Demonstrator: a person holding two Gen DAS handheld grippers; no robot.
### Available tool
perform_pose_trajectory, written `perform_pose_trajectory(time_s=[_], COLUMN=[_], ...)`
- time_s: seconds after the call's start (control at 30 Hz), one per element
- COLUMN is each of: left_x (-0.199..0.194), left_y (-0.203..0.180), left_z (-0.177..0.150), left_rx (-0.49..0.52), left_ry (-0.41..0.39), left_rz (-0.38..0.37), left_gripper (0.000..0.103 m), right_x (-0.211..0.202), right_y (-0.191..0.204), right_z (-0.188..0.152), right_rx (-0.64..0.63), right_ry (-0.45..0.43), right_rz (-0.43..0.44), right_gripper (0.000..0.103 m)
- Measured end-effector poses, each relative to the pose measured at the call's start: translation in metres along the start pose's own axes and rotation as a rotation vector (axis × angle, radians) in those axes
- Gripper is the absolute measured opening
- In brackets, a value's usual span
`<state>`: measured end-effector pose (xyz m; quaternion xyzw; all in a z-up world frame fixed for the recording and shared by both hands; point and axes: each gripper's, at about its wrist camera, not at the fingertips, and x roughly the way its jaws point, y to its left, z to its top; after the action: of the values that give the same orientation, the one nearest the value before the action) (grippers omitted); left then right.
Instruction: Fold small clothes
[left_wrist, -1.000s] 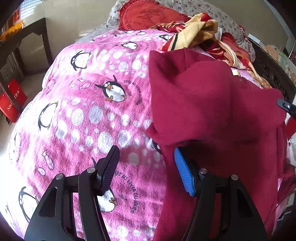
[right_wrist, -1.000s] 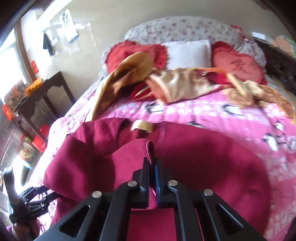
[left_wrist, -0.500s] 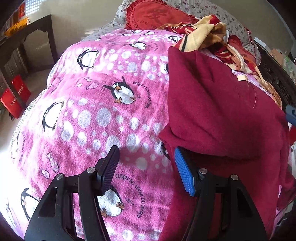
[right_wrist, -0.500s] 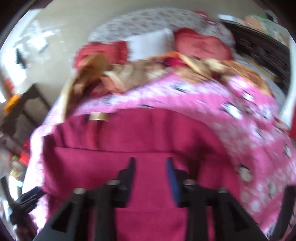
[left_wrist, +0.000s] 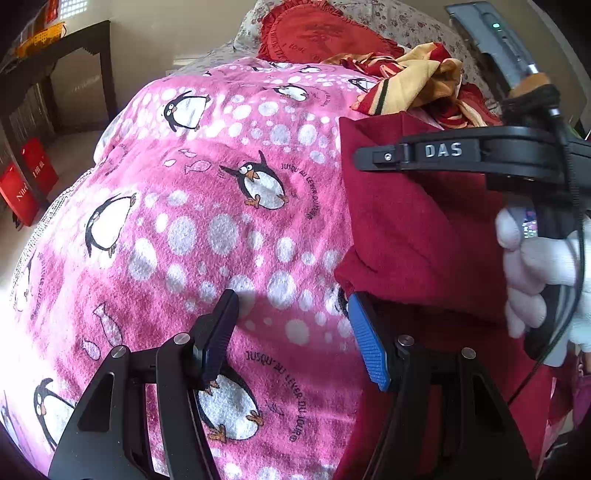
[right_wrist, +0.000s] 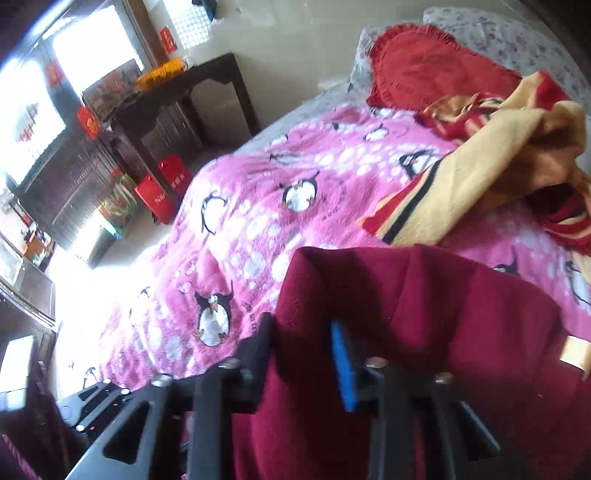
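Note:
A dark red garment (left_wrist: 413, 229) lies partly folded on the pink penguin blanket (left_wrist: 207, 229); it also shows in the right wrist view (right_wrist: 424, 317). My left gripper (left_wrist: 291, 332) is open and empty, low over the blanket, its blue pad at the garment's left edge. My right gripper (right_wrist: 303, 347) is open and empty, just over the garment's left corner. In the left wrist view the right gripper's arm (left_wrist: 458, 155) reaches in over the garment, held by a white-gloved hand (left_wrist: 535, 273).
A yellow and red cloth pile (right_wrist: 491, 166) and a red heart cushion (right_wrist: 428, 66) lie toward the headboard. A dark wooden side table (right_wrist: 177, 107) and red boxes (right_wrist: 162, 188) stand on the floor left of the bed.
My right gripper let go of the garment fold, opened, and swung left over the garment's left corner. My left gripper stayed open, drifting a little left.

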<state>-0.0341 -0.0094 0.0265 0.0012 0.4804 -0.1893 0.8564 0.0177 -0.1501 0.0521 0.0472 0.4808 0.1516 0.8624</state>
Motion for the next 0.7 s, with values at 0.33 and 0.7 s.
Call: perform_pose_trajectory(time_s=[0.33,0.7], left_x=[-0.031,0.008], left_y=[0.004,-0.044], left_z=[0.015,0.02], left_rx=[0.008,0.1], left_ry=[-0.101,0.008], left_rz=[0.023,0.036], left_gripper=[0.062,0.062], right_x=[0.019,-0.104], right_y=[-0.004,-0.064], right_z=[0.01,-0.069], right_rx=[0.068,0.159], right_ry=[-0.054,-0.12], right_rz=[0.007,-0.156], right_gripper=[0.007,0.047])
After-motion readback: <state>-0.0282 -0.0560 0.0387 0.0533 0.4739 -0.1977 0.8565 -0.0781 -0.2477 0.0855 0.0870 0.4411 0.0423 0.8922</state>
